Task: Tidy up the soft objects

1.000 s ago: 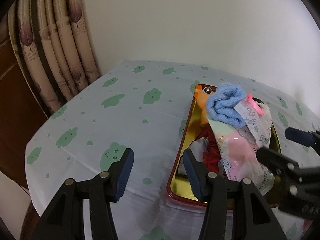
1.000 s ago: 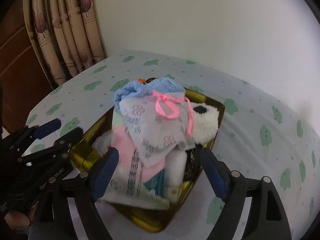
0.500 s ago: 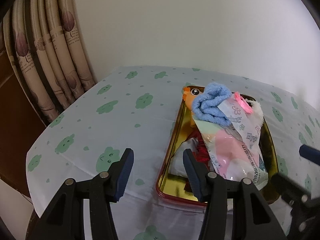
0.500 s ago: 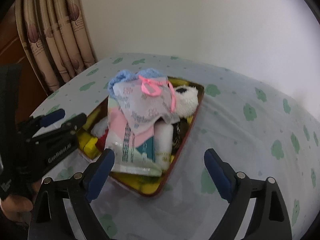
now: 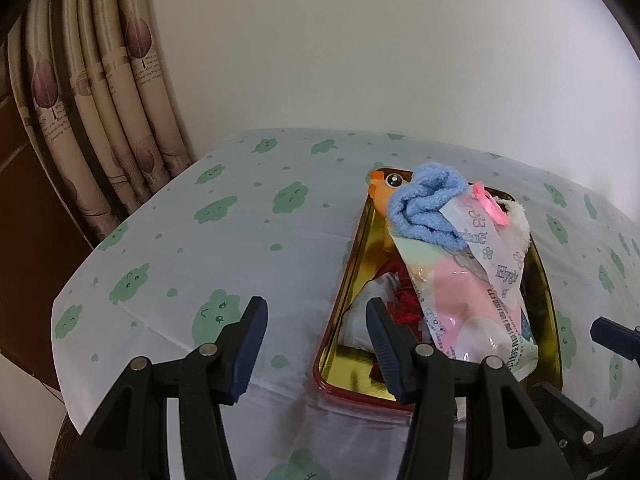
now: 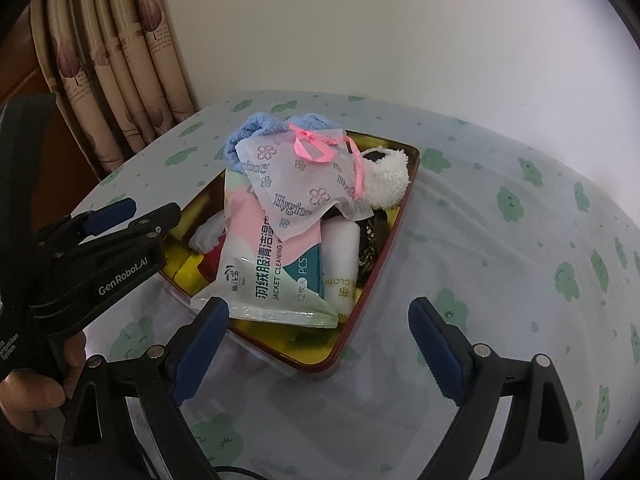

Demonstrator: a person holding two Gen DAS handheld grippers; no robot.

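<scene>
A gold tin tray (image 5: pixel 347 268) with a red rim (image 6: pixel 383 258) sits on the tablecloth, piled with soft things. A blue towel (image 5: pixel 428 208) (image 6: pixel 240 144) lies on top at the far end. A white gauze pouch (image 6: pixel 304 184) with a pink ribbon rests over a pastel wipes pack (image 6: pixel 272 264) (image 5: pixel 472 300). An orange toy (image 5: pixel 382 192) and a white plush (image 6: pixel 386 180) peek out. My left gripper (image 5: pixel 315 308) (image 6: pixel 140 212) stands open and empty at the tray's near left corner. My right gripper (image 6: pixel 320 312) hangs open and empty before the tray's near end.
A pale tablecloth (image 5: pixel 240 248) with green cloud prints covers the table up to its left edge. Beige curtains (image 5: pixel 120 100) hang at the back left, with a white wall (image 6: pixel 400 40) behind. A person's hand (image 6: pixel 32 392) holds the left gripper.
My right gripper has pulled back from over the tray toward its near end, and its jaws stand wider. The pile in the tray has not moved.
</scene>
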